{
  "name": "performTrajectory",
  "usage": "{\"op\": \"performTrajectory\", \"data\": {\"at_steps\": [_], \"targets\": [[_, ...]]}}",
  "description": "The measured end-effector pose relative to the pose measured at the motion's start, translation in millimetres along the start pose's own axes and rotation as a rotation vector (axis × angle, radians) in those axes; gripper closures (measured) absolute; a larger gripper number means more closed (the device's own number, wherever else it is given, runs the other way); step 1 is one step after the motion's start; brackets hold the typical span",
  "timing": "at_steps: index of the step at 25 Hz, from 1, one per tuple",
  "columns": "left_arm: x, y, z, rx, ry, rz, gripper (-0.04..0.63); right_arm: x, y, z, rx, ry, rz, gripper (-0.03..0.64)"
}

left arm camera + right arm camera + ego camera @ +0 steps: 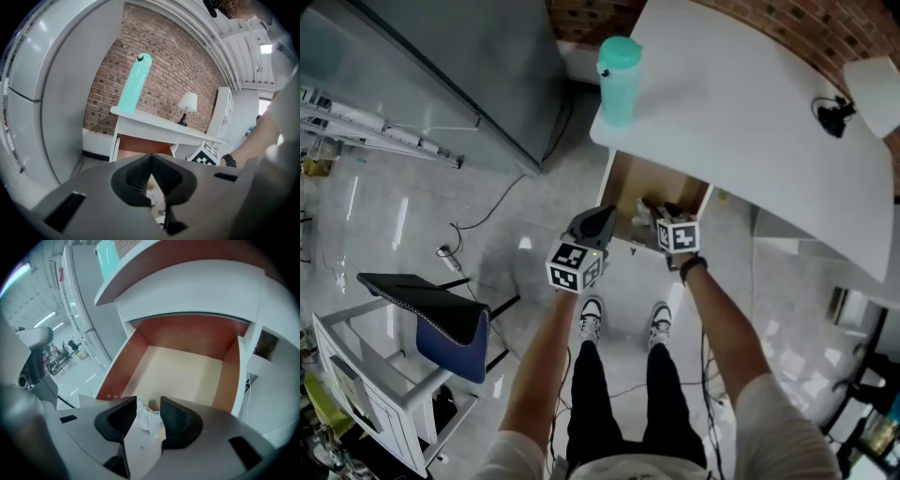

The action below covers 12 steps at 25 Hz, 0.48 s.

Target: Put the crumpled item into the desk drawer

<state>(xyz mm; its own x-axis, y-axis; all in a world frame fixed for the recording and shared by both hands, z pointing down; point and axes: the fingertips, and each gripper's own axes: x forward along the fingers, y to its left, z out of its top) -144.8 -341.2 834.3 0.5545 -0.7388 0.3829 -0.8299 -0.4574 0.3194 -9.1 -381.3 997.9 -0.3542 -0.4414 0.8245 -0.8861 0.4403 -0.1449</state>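
Observation:
The desk drawer (623, 187) stands pulled out under the white desk (750, 122); its pale floor (183, 373) and brown walls fill the right gripper view. My right gripper (149, 409) reaches down into the drawer's near end, jaws spread. The crumpled item (149, 421), white with a bit of blue, lies between the pads, which do not squeeze it. In the head view the right gripper (656, 214) sits inside the drawer. My left gripper (602, 220) hovers at the drawer's near left corner, fingertips together and empty. In its own view, the left gripper (151, 160) points at the drawer (140, 145).
A tall teal bottle (619, 80) stands at the desk's left corner, above the drawer. A white lamp (188, 103) is at the desk's far end. A blue-and-black chair (445, 323) stands on the floor to the left. The person's shoes (592, 319) are just below the drawer.

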Motion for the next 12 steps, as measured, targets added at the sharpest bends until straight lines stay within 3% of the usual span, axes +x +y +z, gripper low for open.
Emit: {"op": "performTrajectory", "data": {"at_steps": [7,12], "targets": [[-31,-29,41,0.010,-0.004,0.023,0.600,-82,23,25,0.037,-0.125,0.018,0.479],[-53,-59,68,0.104,0.027,0.042,0.600,-153,33,47,0.058,-0.227,0.011,0.479]]}}
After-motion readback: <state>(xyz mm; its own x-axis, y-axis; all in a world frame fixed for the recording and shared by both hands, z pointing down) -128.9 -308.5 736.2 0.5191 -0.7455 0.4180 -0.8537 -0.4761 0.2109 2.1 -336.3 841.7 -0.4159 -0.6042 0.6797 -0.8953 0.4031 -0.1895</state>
